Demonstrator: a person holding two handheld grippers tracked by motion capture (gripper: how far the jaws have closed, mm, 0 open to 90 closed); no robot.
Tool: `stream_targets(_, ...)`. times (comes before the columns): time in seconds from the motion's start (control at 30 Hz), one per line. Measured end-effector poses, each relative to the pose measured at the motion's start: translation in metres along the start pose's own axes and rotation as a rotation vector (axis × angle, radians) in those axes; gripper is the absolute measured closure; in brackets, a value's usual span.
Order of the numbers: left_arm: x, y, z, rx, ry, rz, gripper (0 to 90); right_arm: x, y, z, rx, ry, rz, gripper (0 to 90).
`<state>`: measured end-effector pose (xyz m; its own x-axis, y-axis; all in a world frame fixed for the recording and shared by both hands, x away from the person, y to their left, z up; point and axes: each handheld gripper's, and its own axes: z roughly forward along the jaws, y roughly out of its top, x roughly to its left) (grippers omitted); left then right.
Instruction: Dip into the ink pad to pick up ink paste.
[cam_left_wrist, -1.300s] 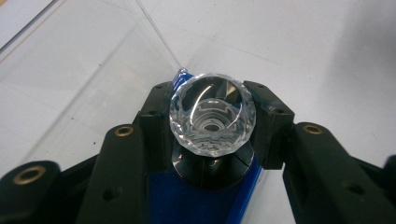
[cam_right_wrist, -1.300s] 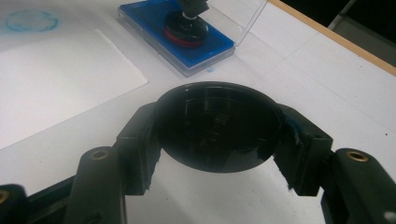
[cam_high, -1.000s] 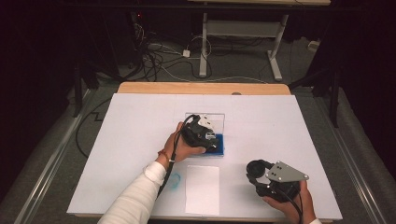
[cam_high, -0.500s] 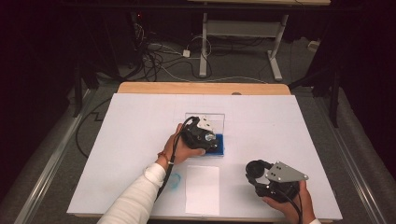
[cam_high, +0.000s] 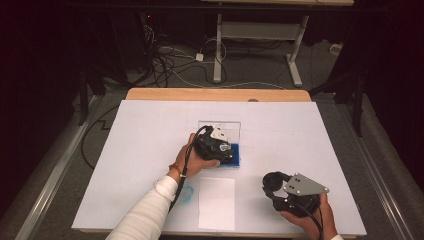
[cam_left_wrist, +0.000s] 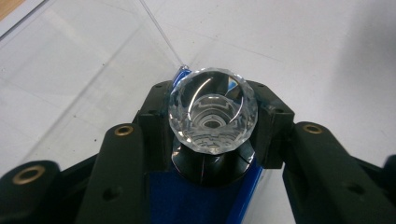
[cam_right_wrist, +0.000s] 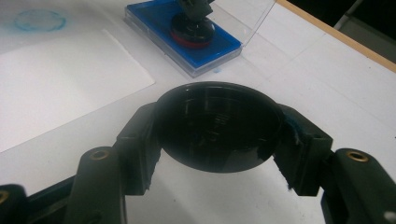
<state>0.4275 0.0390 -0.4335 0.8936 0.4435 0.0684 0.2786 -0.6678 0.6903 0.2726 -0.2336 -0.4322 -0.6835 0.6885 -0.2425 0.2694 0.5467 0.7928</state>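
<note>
My left tongs (cam_high: 216, 146) and right tongs (cam_high: 285, 191) are black, with brass-ringed screw holes along the arms. A grey three-cornered plate (cam_high: 304, 184) tops the right one. My left arm wears a white sleeve (cam_high: 145, 215) and a thin wristband (cam_high: 176, 169).

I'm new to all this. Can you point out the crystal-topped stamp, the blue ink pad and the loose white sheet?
crystal-topped stamp (cam_left_wrist: 212, 112): left gripper view, on its faceted clear knob.
blue ink pad (cam_right_wrist: 217, 49): right gripper view, on its blue surface.
white sheet (cam_high: 216, 202): high view, on its middle.
</note>
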Motion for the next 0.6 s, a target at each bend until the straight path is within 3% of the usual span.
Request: stream_targets(0.6, -0.0004, -0.0002, -0.0001, 0.01, 0.015, 0.011, 54.5, -0.0002, -0.0001, -0.0008, -0.003, -0.001, -0.004, 38.5)
